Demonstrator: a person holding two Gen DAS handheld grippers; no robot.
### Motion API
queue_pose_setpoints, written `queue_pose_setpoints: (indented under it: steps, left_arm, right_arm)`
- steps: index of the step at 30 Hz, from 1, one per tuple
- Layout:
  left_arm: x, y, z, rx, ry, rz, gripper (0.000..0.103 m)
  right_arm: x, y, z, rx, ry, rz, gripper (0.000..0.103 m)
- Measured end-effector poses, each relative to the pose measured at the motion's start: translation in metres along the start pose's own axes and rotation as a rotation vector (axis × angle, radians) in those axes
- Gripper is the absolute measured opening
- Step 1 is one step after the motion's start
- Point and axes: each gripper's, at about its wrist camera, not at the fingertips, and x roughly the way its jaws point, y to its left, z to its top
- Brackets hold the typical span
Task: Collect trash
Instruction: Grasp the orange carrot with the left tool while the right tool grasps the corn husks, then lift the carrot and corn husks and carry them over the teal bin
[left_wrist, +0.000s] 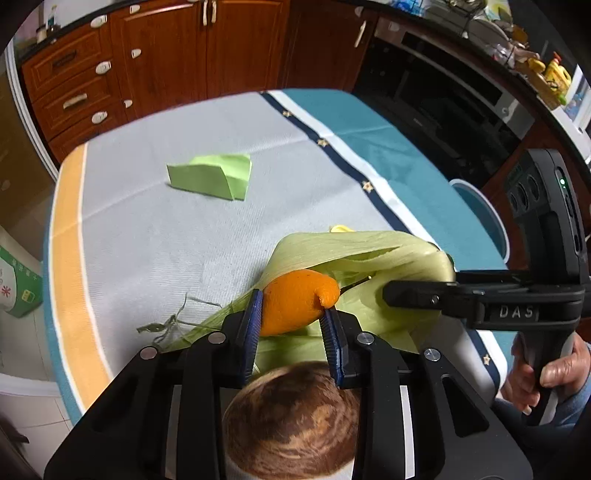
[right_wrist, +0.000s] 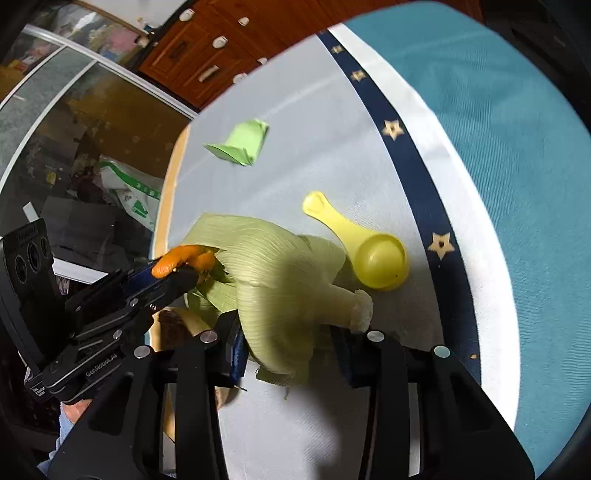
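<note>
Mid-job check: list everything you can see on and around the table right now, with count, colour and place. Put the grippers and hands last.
orange peel: one, orange, between the left gripper's pads
corn husk: one bundle, pale green, near table edge, between the right gripper's fingers
measuring scoop: one, yellow, beside the husk
folded paper: one, light green, far side of the table
bowl: one, brown swirled, under the left gripper
tablecloth: one, grey, teal and orange borders, navy star stripe
cabinets: brown wood, behind the table
left gripper: black, blue pads, shut on the peel
right gripper: black, closed on the husk
hand: one, on the right gripper's handle
</note>
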Motion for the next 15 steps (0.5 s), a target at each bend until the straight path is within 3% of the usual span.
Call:
queue_pose_setpoints:
  steps: [9, 15]
  left_arm:
    - [-0.044, -0.014, 0.003, -0.006, -0.075, -0.030, 0.031]
    - [-0.052, -0.024, -0.004, 0.008, -0.079, -0.029, 0.031]
  right_arm:
    - [-0.045, 0.004, 0.010, -0.007, -0.113, -0.024, 0.036]
    - [-0.081, -0.002, 0.010, 0.031, -0.187, -0.001, 0.036]
